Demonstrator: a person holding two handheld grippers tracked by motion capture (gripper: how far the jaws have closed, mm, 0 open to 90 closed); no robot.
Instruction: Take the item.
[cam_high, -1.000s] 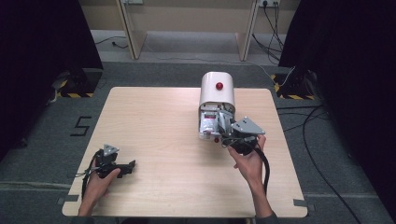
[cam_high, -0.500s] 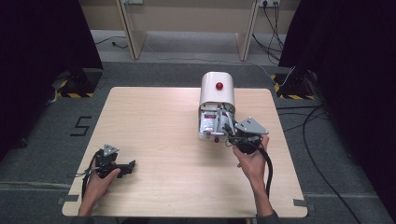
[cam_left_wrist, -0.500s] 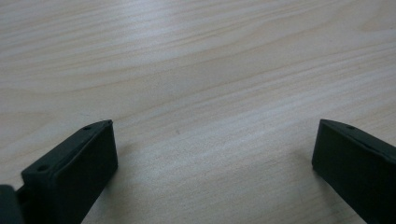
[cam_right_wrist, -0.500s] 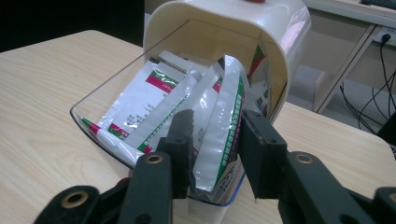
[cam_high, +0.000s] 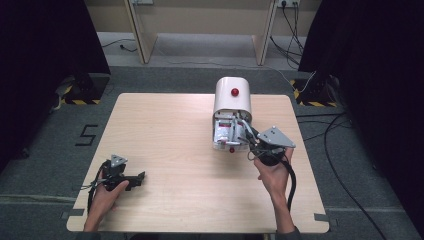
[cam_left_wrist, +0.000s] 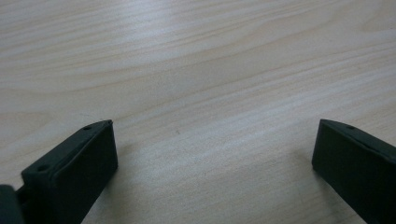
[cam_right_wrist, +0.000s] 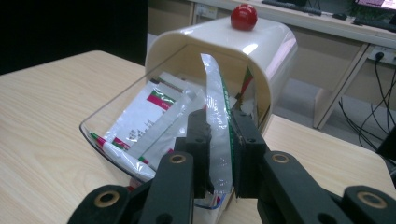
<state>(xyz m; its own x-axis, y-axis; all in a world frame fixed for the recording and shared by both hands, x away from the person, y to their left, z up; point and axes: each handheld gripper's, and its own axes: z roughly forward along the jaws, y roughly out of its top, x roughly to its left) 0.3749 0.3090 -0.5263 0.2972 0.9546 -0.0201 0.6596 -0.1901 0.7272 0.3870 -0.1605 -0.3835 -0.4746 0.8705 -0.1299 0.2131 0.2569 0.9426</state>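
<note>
Between the jaws of the right gripper (cam_right_wrist: 219, 154), 1 silvery sachet (cam_right_wrist: 218, 119) stood clamped on edge, half out of the cream dispenser box (cam_right_wrist: 261, 46); a crooked pull could tear it or drag the box. Beyond, more sachets (cam_right_wrist: 149, 116) lay in its clear drawer (cam_right_wrist: 100, 140). The left gripper (cam_high: 131, 180) rested spread apart, well off.

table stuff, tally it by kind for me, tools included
cream dispenser box with red knob and clear drawer: 1
sachet pinched in the right tool: 1
loose sachets in the drawer: several, overlapping, exact count unclear
handheld tools: 2, left tool open over bare table, right tool shut on the sachet
total countable: 4, plus the loose sachets
</note>
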